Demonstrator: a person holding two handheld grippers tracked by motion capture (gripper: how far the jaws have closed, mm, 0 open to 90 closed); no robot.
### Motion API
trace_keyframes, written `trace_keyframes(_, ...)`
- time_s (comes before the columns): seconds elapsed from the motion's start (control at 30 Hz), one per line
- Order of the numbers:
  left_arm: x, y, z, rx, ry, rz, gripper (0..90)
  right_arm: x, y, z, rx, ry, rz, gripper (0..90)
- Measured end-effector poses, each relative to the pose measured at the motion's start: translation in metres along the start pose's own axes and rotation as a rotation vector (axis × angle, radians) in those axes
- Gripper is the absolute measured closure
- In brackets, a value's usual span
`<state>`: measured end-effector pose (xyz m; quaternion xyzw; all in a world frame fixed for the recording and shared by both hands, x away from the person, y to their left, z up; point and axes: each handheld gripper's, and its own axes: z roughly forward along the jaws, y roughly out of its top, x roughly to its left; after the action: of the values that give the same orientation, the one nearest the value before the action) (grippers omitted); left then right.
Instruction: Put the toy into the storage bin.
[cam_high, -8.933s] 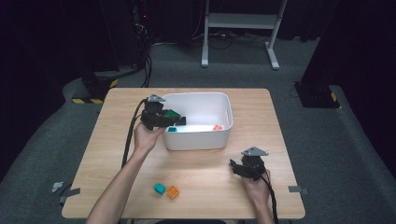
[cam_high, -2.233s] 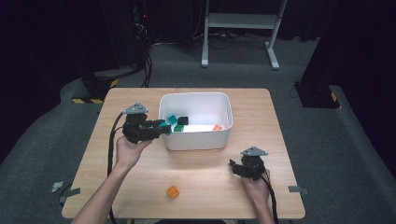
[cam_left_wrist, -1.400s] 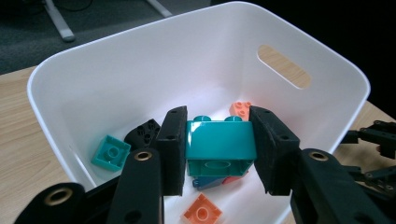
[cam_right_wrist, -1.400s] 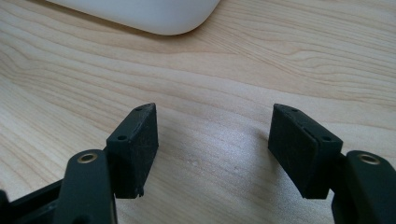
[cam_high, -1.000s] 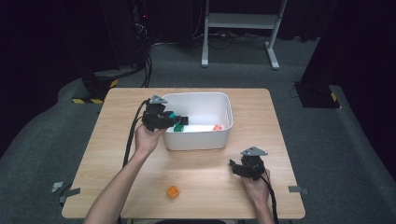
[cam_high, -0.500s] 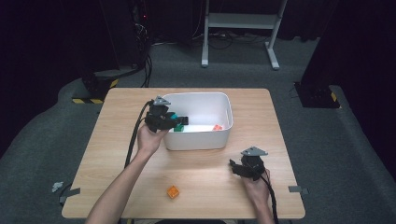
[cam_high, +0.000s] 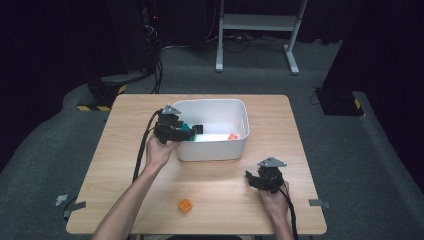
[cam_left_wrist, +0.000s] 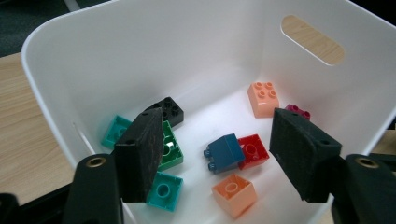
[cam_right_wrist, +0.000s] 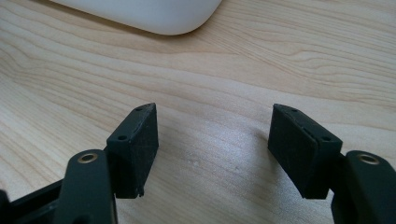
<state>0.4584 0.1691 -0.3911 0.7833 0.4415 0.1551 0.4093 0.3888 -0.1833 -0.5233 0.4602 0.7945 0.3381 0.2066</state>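
Left gripper (cam_high: 195, 131) held over the left rim of the white bin (cam_high: 240, 107), near the far middle of the wooden table (cam_high: 125, 150); jaws just opened, now parted to a moderate gap with nothing between the pads (cam_left_wrist: 140, 158). Seen through that gap in the left gripper view, loose on the bin floor (cam_left_wrist: 219, 112): blue brick (cam_left_wrist: 224, 153) lying tilted against a red brick (cam_left_wrist: 253, 150), peach brick (cam_left_wrist: 235, 194) nearest the camera, second peach brick (cam_left_wrist: 263, 98) farther back beside a magenta brick (cam_left_wrist: 297, 111) partly hidden behind the right pad, black brick (cam_left_wrist: 168, 110), green brick (cam_left_wrist: 169, 150) and two teal bricks (cam_left_wrist: 163, 190) (cam_left_wrist: 114, 130) close to the left wall. Oval handle slot (cam_left_wrist: 310, 45) cut high in the far wall. Right gripper (cam_high: 252, 180) low over the table's near right part, well apart from the bin, held in the right hand (cam_high: 275, 197); jaws spread wide over bare wood, empty, with a rounded bin corner (cam_right_wrist: 154, 16) at the top of the right gripper view. One orange brick (cam_high: 185, 205) alone on the table near the front edge, between the two forearms.
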Motion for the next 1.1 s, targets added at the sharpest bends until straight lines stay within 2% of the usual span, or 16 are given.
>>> trace_keyframes(0.07,0.0,-0.001,-0.003,-0.003,0.002,0.001,32.8,0.0,0.0,0.0,-0.001,0.001,0.0,33.0)
trace_keyframes(0.2,-0.003,-0.005,-0.022,-0.045,-0.015,-0.002,31.4,0.0,0.0,0.0,-0.001,0.001,0.0,33.1)
trace_keyframes(0.23,-0.003,-0.005,-0.022,-0.045,-0.015,-0.002,31.5,0.0,0.0,0.0,0.0,0.0,-0.001,33.0)
trace_keyframes(0.27,-0.005,-0.008,-0.029,-0.06,-0.003,0.013,31.8,0.0,0.0,0.0,-0.001,0.001,-0.002,33.0)
trace_keyframes(0.4,-0.008,-0.014,-0.039,-0.069,-0.008,0.025,31.8,0.001,0.0,0.0,-0.002,-0.005,-0.005,33.0)
trace_keyframes(0.63,-0.01,-0.03,-0.055,-0.08,-0.023,0.018,30.9,0.001,0.0,0.0,0.0,-0.003,-0.002,33.0)
trace_keyframes(0.73,-0.013,-0.048,-0.063,-0.097,-0.045,-0.003,31.5,0.001,0.0,0.0,-0.001,-0.004,-0.002,33.0)
trace_keyframes(0.77,-0.013,-0.048,-0.063,-0.097,-0.045,-0.003,31.7,0.001,0.0,0.0,-0.001,-0.004,-0.002,33.0)
trace_keyframes(0.8,-0.015,-0.06,-0.067,-0.102,-0.066,-0.016,31.8,0.001,0.0,0.0,-0.001,-0.004,-0.001,33.0)
trace_keyframes(0.87,-0.019,-0.073,-0.07,-0.097,-0.06,-0.017,32.1,0.001,0.0,0.0,0.0,-0.001,0.001,33.0)
trace_keyframes(0.9,-0.019,-0.073,-0.07,-0.097,-0.06,-0.017,32.1,0.001,0.0,0.0,0.0,-0.001,0.001,33.0)
trace_keyframes(0.97,-0.022,-0.086,-0.071,-0.091,-0.053,-0.02,32.1,0.001,0.0,0.0,0.0,-0.002,0.001,33.0)
trace_keyframes(1.0,-0.024,-0.097,-0.071,-0.082,-0.05,-0.03,32.1,0.001,0.0,0.0,-0.001,-0.001,0.0,33.0)
trace_keyframes(1.1,-0.024,-0.106,-0.07,-0.071,-0.053,-0.035,31.8,0.001,0.0,0.0,0.0,-0.003,0.0,33.0)
